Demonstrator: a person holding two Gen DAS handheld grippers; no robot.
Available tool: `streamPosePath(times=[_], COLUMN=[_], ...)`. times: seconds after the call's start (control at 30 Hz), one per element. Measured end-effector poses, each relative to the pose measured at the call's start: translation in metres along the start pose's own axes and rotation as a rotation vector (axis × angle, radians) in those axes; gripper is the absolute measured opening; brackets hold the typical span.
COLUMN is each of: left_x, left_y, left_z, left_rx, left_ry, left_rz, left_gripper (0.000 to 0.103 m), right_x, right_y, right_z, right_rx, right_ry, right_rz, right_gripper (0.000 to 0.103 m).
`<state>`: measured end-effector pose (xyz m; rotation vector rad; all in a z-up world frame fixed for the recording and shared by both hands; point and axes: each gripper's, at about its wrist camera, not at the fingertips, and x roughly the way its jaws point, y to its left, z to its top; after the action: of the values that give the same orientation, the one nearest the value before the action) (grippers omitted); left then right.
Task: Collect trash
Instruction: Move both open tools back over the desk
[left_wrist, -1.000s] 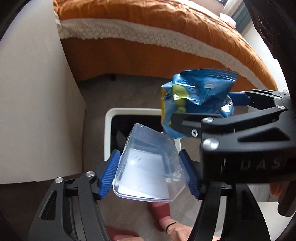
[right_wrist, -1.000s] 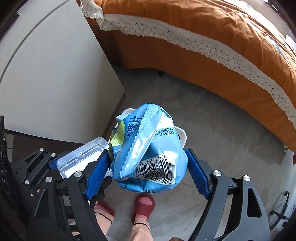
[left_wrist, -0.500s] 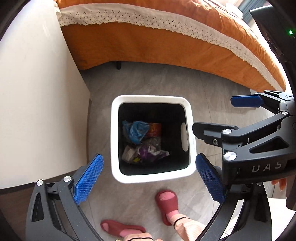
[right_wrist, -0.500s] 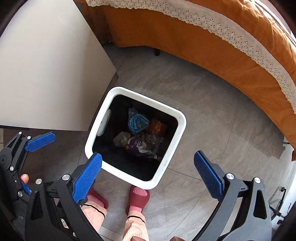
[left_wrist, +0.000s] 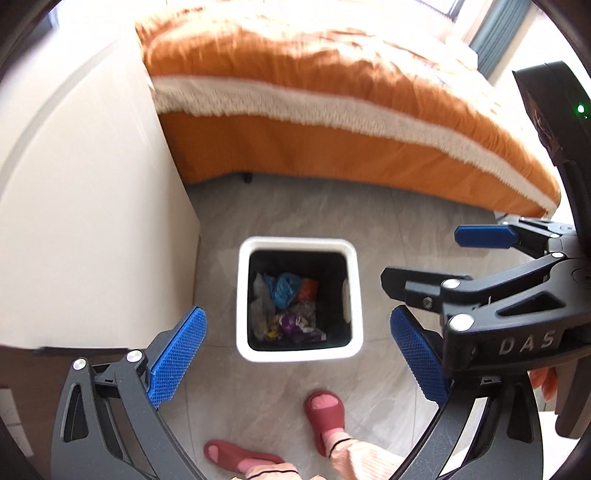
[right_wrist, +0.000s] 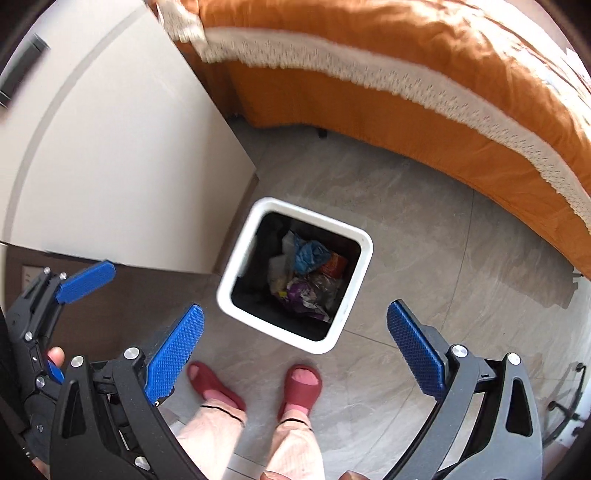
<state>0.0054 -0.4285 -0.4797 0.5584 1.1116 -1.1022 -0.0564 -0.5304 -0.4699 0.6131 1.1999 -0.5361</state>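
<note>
A square white trash bin (left_wrist: 354, 266) (right_wrist: 360, 240) with a black liner stands on the grey tiled floor below both grippers. Inside it lie crumpled wrappers, among them a blue bag (left_wrist: 284, 290) (right_wrist: 308, 253), an orange piece and a purple one (right_wrist: 301, 291). My left gripper (left_wrist: 299, 350) hangs high over the bin, open, nothing between its blue pads (left_wrist: 177, 354). My right gripper (right_wrist: 295, 347) is open and empty too, above the bin's near edge. The right gripper (left_wrist: 439, 258) also shows at the right of the left wrist view; one blue finger of the left one (right_wrist: 85, 280) shows at the left of the right wrist view.
A white cabinet (left_wrist: 85, 221) (right_wrist: 122, 155) stands to the left of the bin. A bed with an orange cover and lace trim (left_wrist: 332, 110) (right_wrist: 424, 92) fills the far side. A person's feet in red slippers (left_wrist: 325, 410) (right_wrist: 299, 384) stand on the floor just before the bin.
A second ago the left gripper held a clear plastic box and the right one a blue snack bag; both have opened and the items are gone. Both grippers have risen, so the bin looks smaller.
</note>
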Motion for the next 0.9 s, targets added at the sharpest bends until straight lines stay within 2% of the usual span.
streamPosePath(times=[0.2, 0.3, 0.53, 0.7, 0.9], left_x=[-0.064, -0.097, -0.166, -0.209, -0.275], left_y=[-0.011, -0.017, -0.016, 0.004, 0.045], left_z=[0.019, 0.030, 0.037, 0.029, 0.021], left_rx=[-0.019, -0.029, -0.117, -0.176, -0.271], left_ry=[-0.095, -0.139, -0.228, -0.299, -0.403], left_rz=[0.014, 0.045, 0.074, 0.159, 0.245], left_gripper=[0.098, 0.098, 0.098, 0.098, 0.098], right_x=[-0.074, -0.105, -0.177, -0.212, -0.242], right_y=[0.009, 0.014, 0.042, 0.073, 0.137], right_z=[0.010, 0.014, 0.026, 0.033, 0.047], right_rx=[0.002, 0.000, -0.105, -0.191, -0.298], right_ry=[-0.121, -0.158, -0.258, -0.326, -0.369], right_rz=[0.040, 0.067, 0.140, 0.218, 0.283], right_gripper=[0.099, 0.099, 0.099, 0.099, 0.099])
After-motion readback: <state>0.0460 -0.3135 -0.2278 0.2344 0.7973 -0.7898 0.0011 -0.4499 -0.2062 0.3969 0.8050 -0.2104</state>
